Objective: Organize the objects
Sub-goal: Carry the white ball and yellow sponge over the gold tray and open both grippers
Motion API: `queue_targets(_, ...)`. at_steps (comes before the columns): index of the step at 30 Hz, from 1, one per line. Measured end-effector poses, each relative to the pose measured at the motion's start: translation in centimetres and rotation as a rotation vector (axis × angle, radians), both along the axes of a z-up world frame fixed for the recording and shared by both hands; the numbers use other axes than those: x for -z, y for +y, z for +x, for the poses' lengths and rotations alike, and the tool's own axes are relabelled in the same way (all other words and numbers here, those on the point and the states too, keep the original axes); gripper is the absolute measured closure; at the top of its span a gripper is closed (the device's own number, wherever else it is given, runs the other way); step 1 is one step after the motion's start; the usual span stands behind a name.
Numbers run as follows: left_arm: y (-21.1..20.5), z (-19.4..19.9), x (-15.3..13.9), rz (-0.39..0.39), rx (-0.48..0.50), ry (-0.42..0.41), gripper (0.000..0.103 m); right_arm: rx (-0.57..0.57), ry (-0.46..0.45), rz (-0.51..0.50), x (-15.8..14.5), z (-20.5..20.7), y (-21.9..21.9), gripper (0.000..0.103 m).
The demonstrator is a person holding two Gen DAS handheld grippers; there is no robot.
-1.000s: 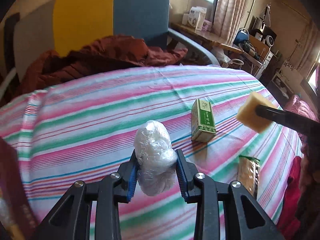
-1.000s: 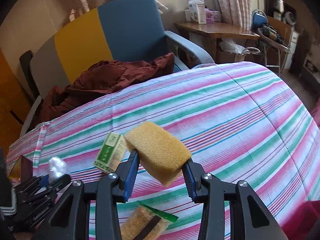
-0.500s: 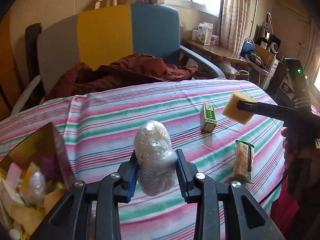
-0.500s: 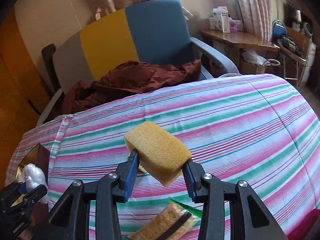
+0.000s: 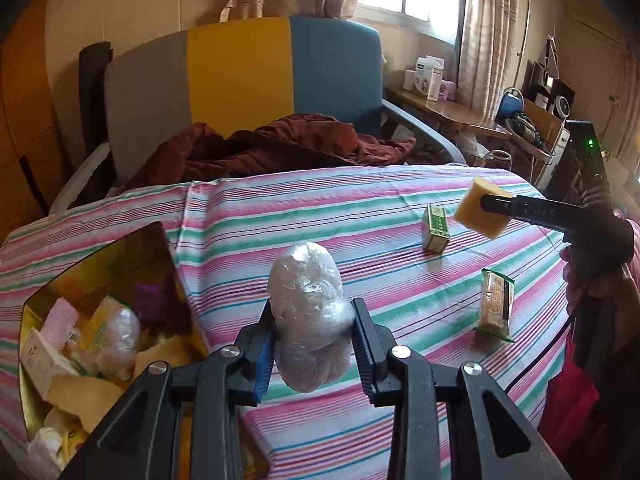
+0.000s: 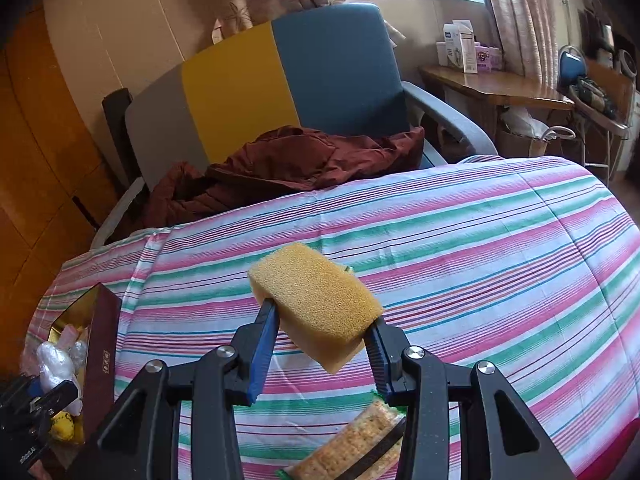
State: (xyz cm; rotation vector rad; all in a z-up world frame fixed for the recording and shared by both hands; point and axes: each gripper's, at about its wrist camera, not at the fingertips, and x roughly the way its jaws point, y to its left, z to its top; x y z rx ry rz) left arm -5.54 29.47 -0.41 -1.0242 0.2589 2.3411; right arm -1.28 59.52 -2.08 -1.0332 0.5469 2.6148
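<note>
Left hand-held gripper (image 5: pixel 313 350), with black arms and blue-padded fingers, pinches a lumpy bundle wrapped in clear plastic film (image 5: pixel 308 316); the bundle stands upright between the pads and rises well above them, held over the striped cloth. Just to the left of this hand-held gripper sits an open box with a gold-coloured lining and dark maroon outer wall (image 5: pixel 100 264), holding a jumble of small packets, another film-wrapped lump and pale yellow pieces. The box rests on a counter covered in a pink, green and white striped cloth (image 5: pixel 320 216).

Right hand-held gripper (image 6: pixel 320 344), of the same build, clamps a rectangular yellow sponge block (image 6: pixel 316 304) across its short sides, tilted, above the cloth. In the left wrist view this sponge (image 5: pixel 482 212) hangs in the air near a small green and cream carton (image 5: pixel 435 227) lying on the cloth. A cracker bar in a clear wrapper with green ends (image 5: pixel 495 306) lies nearer the counter's edge, apart from the carton; the right wrist view shows it directly beneath the gripper's fingers (image 6: pixel 356 446).

Beyond the counter stands an armchair with grey, yellow and blue back panels (image 5: pixel 240 72), with a crumpled dark red garment (image 5: pixel 280 148) heaped on its seat.
</note>
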Motion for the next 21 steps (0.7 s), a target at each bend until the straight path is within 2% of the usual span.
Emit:
queue_targets(13,-5.1,-0.1,-0.1,0.030,-0.067,-0.023,0.069,-0.085,-0.026,0.022,-1.0,-0.5,-4.9,0.061)
queue_targets(21,-11.0,-0.7,0.1,0.078,-0.159,-0.053,0.069,-0.221,-0.008,0.004,-2.2,-1.8,-11.5,0.061)
